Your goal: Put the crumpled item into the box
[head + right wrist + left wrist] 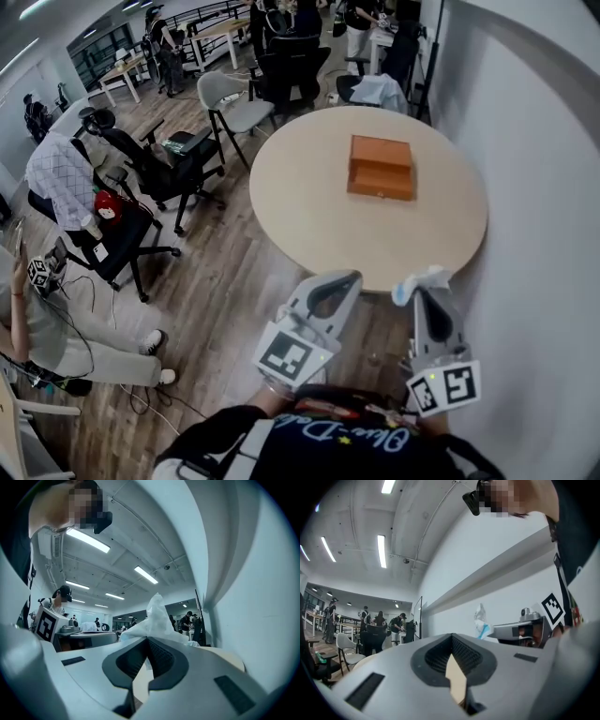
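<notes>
Pale grey wall (539, 187) curves along 3 o'clock of a round, smooth beige tabletop (309, 220). Wood-plank floor (220, 281) and black office chairs (159, 169) spread toward 9 o'clock. Near the table's middle sits a flat rectangular orange-brown box (381, 167), matte, with bare surface all around it. Just off the table's 6 o'clock edge, the right grey plastic gripper (424, 294) is clamped on a crumpled white tissue-like wad (422, 278). The wad is thin and creased with a pale blue tinge, pokes up past the ribbed pads, and is well apart from the box at 12 o'clock. Beside it at 9 o'clock, the left grey plastic gripper (345, 279) has its jaws pressed together on nothing.
</notes>
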